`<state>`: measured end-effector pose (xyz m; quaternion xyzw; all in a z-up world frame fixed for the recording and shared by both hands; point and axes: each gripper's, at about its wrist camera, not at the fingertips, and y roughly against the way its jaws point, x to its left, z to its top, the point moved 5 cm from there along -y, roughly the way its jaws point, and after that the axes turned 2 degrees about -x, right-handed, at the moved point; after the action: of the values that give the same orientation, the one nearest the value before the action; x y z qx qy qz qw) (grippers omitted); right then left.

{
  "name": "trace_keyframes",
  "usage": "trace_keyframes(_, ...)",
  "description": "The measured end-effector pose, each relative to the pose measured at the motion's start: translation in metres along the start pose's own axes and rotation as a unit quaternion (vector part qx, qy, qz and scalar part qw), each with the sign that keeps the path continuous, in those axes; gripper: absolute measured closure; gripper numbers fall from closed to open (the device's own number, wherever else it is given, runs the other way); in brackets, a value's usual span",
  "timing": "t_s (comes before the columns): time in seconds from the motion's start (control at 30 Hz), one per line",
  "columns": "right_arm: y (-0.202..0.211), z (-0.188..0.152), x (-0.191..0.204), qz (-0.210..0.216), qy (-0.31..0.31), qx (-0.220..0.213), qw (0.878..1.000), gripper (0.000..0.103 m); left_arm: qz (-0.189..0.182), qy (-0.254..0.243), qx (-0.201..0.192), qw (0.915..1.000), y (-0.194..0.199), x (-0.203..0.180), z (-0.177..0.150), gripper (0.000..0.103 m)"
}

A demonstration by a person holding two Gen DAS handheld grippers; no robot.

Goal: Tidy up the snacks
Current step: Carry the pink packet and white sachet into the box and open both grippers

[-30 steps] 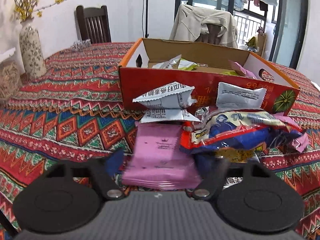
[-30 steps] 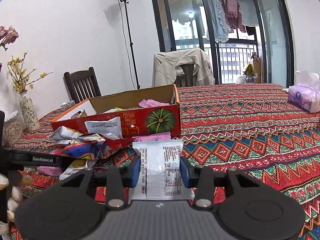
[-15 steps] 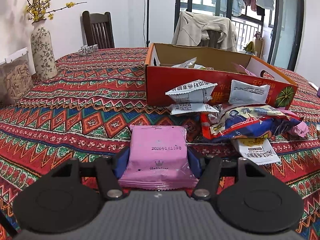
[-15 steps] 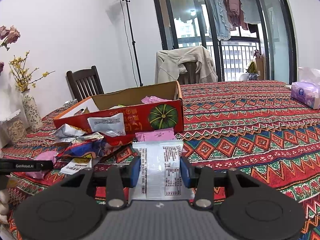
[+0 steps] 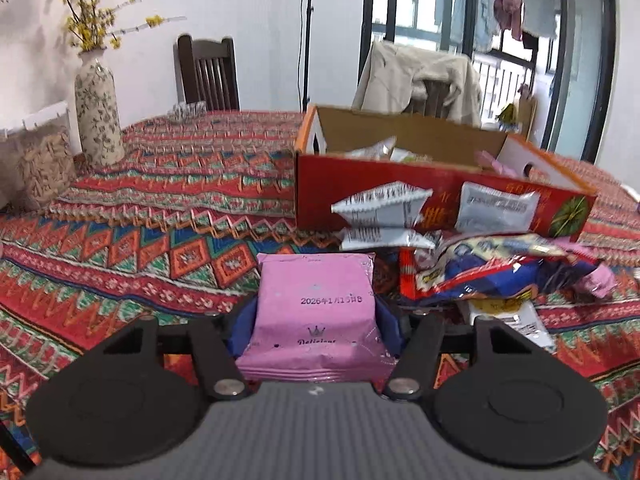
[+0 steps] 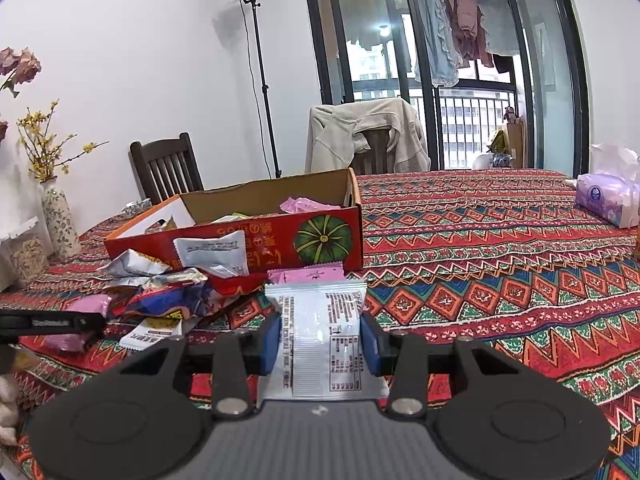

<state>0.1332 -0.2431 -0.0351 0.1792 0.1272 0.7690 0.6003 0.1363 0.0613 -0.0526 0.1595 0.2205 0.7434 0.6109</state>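
Where a second ago lay among the loose snacks at the foot of the red carton (image 5: 320, 192), pink snack packet (image 5: 316, 312) now lifted clear and drawn back from the heap, carried above the patterned desk (image 5: 140, 248). Left gripper (image 5: 316, 320) clamped on it, blue pads pressing both sides, jaws closed on the packet. Right gripper (image 6: 320, 340) unchanged, jaws closed on a white printed sachet (image 6: 320, 340), held short of the carton. Judged: both pickups complete; both items ready for transfer into the carton. Remaining wrappers (image 5: 500, 264) yet to be cleared from the carton's front wall
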Motion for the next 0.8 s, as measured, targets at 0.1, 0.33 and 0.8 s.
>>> trace_keyframes(0.1, 0.0, 0.003, 0.002, 0.001, 0.004, -0.005, 1.0, 0.062, -0.006, 0.0, -0.025, 0.9997, 0.015, 0.002, 0.005, 0.041)
trace_keyframes(0.33, 0.0, 0.02, 0.01, 0.002, 0.019, -0.026, 0.999, 0.062, -0.043, -0.003, -0.073, 0.9964, 0.038, -0.005, 0.025, 0.041)
trace_keyframes(0.8, -0.026, 0.092, 0.026, 0.002, 0.035, -0.084, 0.996, 0.062, -0.076, -0.013, -0.115, 0.9903, 0.014, -0.042, 0.086, 0.041)
